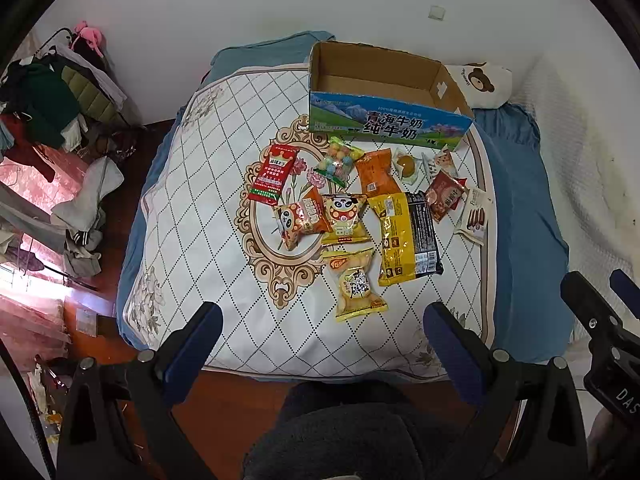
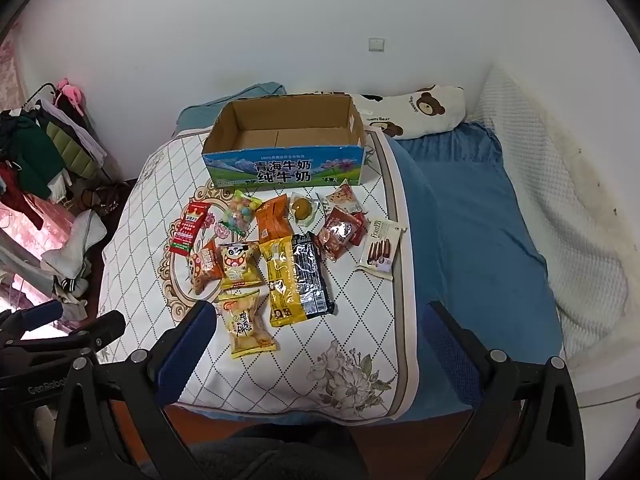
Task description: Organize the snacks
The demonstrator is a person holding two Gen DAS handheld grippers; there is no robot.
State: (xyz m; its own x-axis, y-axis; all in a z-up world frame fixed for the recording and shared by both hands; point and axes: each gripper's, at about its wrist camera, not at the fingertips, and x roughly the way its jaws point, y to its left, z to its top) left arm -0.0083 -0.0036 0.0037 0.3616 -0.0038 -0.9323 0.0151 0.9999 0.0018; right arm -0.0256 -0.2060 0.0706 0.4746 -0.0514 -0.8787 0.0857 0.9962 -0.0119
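A: Hidden stuff? The black packet [image 1: 423,236] lies half under the big yellow packet [image 1: 396,236], centre right of the left wrist view. The orange panda bag [image 1: 302,218] is tucked under the yellow panda bag [image 1: 346,216].

B: Box?

A: The near wall of the milk box [image 2: 286,170] blocks the front strip of its floor in the right wrist view. Fine print on every wrapper is too small to read.

B: Edges?

A: The clothes pile [image 2: 32,156] is cut at the left edge. The other gripper's lettering [image 1: 624,398] is clipped at the lower right. The bear pillow [image 1: 478,82] is partly behind the box.
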